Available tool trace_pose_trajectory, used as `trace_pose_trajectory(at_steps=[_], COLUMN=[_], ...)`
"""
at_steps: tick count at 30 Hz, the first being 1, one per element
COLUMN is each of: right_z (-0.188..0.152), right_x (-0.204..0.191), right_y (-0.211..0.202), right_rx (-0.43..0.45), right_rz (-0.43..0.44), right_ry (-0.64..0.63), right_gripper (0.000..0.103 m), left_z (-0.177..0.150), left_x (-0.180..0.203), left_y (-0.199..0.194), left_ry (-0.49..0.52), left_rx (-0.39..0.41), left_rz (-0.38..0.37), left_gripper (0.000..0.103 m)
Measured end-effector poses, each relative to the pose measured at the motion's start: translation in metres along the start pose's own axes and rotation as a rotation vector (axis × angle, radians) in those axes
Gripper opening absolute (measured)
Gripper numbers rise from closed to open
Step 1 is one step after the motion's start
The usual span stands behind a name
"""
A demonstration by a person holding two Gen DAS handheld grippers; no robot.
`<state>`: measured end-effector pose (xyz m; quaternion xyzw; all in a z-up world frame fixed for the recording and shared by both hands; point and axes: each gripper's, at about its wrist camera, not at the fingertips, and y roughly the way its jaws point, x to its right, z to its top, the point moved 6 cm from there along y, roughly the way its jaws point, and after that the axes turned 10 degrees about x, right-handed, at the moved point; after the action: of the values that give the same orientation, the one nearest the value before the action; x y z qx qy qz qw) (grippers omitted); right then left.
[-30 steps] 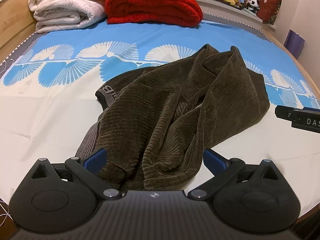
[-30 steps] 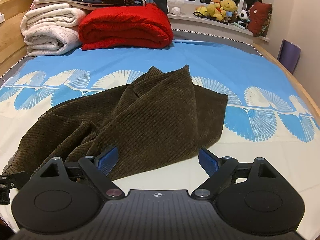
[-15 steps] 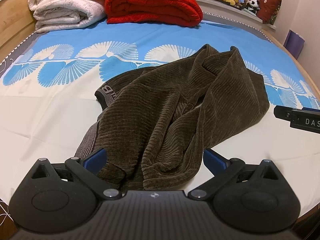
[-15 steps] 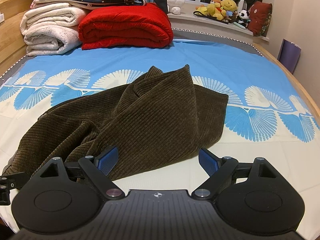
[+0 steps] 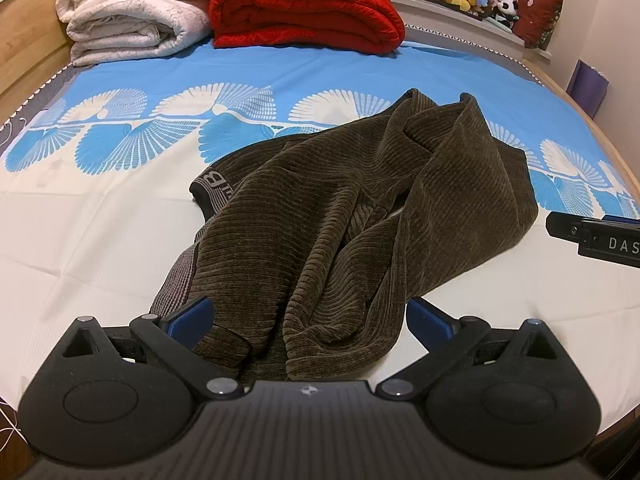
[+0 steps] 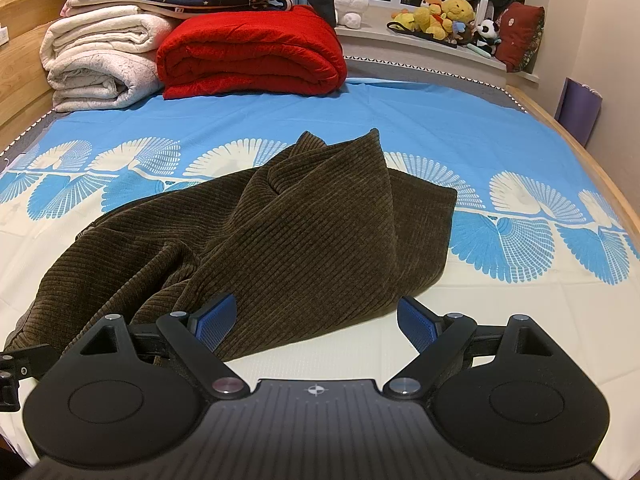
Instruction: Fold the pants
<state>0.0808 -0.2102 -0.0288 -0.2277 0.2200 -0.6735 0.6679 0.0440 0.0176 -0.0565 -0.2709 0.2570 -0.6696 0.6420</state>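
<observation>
Nothing is seen to have changed over the last second: both views match the earlier frames, with neither tool displaced and the cloth undisturbed. The dark brown ribbed corduroy pants [image 5: 360, 220] lie crumpled in a loose heap on the bed with the blue-and-white fan-patterned sheet [image 5: 100, 240].

The left tool [image 5: 308, 316] is held with its blue-padded jaws wide apart. The near hem of the heap lies between them, but no pad is seen pressing on it. The right tool [image 6: 316, 320] is likewise held apart. The near edge of the cloth lies just ahead of its left pad; bare sheet lies ahead of its right pad.

Folding is judged not yet begun. The heap is expected to need spreading flat first. The elastic waistband with pale lettering [image 5: 212, 188] lies beyond the left tool, toward its left.
</observation>
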Motion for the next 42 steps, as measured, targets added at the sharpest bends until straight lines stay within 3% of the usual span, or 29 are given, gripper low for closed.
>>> trace_pose_trajectory(at_steps=[23,25,27,29,31,35,38,39,40,41,42], right_z=[0.0,0.002,0.005,0.01,0.014,0.022,0.028,0.03,0.031,0.032,0.032], right_x=[-0.002,-0.002,-0.001,0.002,0.007,0.021,0.031,0.033,0.035,0.036,0.037], right_y=[0.001,0.0,-0.003,-0.006,-0.009,-0.013,-0.015,-0.014,-0.013,-0.011,-0.009], right_rx=[0.001,0.009,0.031,0.058,0.086,0.143,0.177,0.186,0.191,0.192,0.189], right_rz=[-0.001,0.01,0.032,0.04,0.042,0.034,0.034,0.03,0.023,0.016,0.005], right_ry=[-0.001,0.018,0.054,0.083,0.119,0.208,0.272,0.278,0.279,0.279,0.278], right_gripper=[0.089,0.089,0.089,0.089,0.088,0.083,0.082,0.082,0.082,0.082,0.082], left_z=[0.004,0.011,0.023,0.039,0.063,0.106,0.103,0.09,0.071,0.057,0.053], left_x=[-0.004,-0.007,-0.014,-0.025,-0.037,-0.061,-0.091,-0.102,-0.112,-0.121,-0.128], left_y=[-0.003,-0.008,-0.013,-0.014,-0.015,-0.012,0.015,0.027,0.047,0.061,0.068], left_ry=[0.005,0.023,0.047,0.026,0.032,0.15,0.052,0.004,-0.035,-0.066,-0.108], left_rx=[0.021,0.056,0.083,0.071,0.083,0.148,0.131,0.105,-0.007,-0.126,-0.165], left_rz=[0.011,0.013,0.003,-0.04,-0.067,-0.069,-0.06,-0.054,-0.025,0.037,0.056], left_gripper=[0.102,0.093,0.075,0.046,0.035,0.033,0.033,0.033,0.032,0.024,0.025])
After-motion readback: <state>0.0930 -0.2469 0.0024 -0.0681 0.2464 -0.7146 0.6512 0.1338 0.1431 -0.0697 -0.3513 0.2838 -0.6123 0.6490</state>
